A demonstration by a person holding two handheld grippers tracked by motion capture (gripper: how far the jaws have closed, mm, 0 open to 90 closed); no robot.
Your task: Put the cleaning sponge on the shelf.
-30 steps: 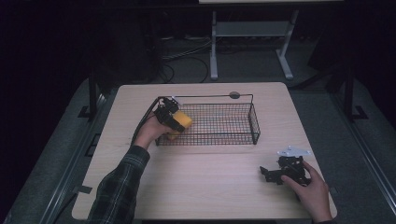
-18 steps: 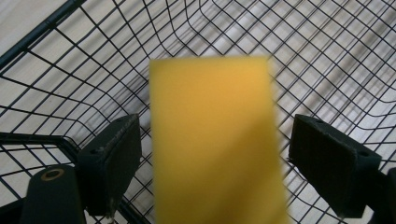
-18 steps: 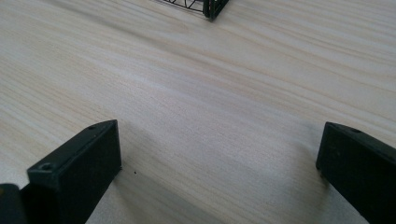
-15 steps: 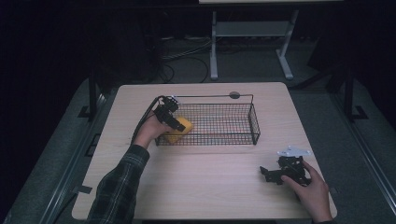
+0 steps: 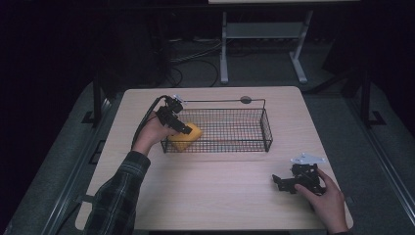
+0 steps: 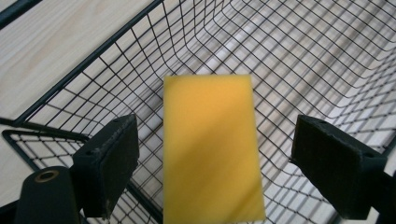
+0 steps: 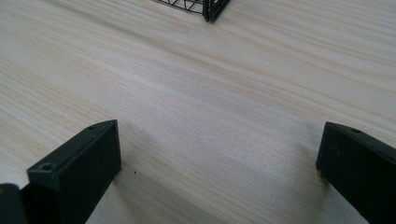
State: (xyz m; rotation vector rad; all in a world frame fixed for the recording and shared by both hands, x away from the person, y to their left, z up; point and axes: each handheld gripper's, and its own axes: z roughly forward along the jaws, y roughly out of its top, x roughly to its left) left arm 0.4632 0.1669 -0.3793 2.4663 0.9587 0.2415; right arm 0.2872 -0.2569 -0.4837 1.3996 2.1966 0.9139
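on the pale wood counter (image 5: 215, 196) a black wire basket (image 5: 230, 129) holds a yellow sponge (image 5: 185, 138) at its left end, between the left hand-held gripper's (image 5: 182, 127) wide-spread jaws, untouched. the right hand-held gripper (image 5: 284, 182) rests gaping wide near the counter's right edge.

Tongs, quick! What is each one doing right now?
Left tongs: open, jaws apart on either side of the yellow sponge, not touching it, over the wire basket.
Right tongs: open, holding nothing.
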